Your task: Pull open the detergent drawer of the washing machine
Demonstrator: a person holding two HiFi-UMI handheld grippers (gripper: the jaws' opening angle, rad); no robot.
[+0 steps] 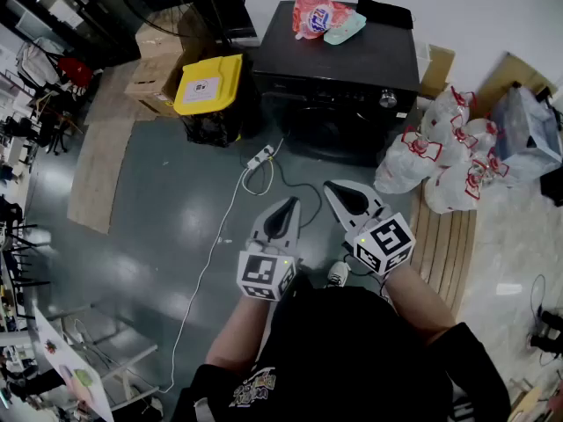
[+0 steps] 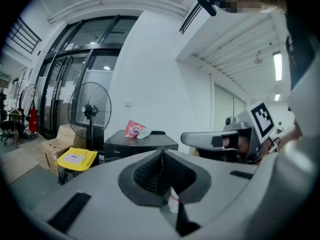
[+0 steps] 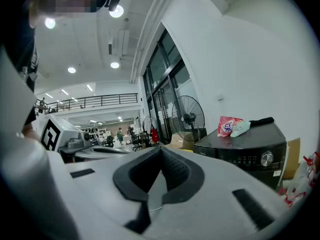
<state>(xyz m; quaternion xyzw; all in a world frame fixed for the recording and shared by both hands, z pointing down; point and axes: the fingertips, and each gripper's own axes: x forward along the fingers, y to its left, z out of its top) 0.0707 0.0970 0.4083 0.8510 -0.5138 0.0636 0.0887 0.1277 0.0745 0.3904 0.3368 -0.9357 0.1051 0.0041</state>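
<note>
The black washing machine (image 1: 343,69) stands on the floor well ahead of me, its control strip with a silver knob (image 1: 388,99) facing me. In the right gripper view the strip (image 3: 240,156) looks flush, and I cannot pick out the drawer's outline. My left gripper (image 1: 293,200) and right gripper (image 1: 327,185) hover side by side above the floor, well short of the machine. Both are shut with nothing between the jaws. The closed pads show in the left gripper view (image 2: 161,156) and in the right gripper view (image 3: 161,154).
A red detergent bag (image 1: 317,14) and a black item (image 1: 384,12) lie on the machine's top. A yellow-lidded bin (image 1: 208,84) and cardboard boxes (image 1: 158,60) stand to its left. White tied bags (image 1: 440,161) are piled at its right. A power strip (image 1: 260,158) with a white cable lies on the floor.
</note>
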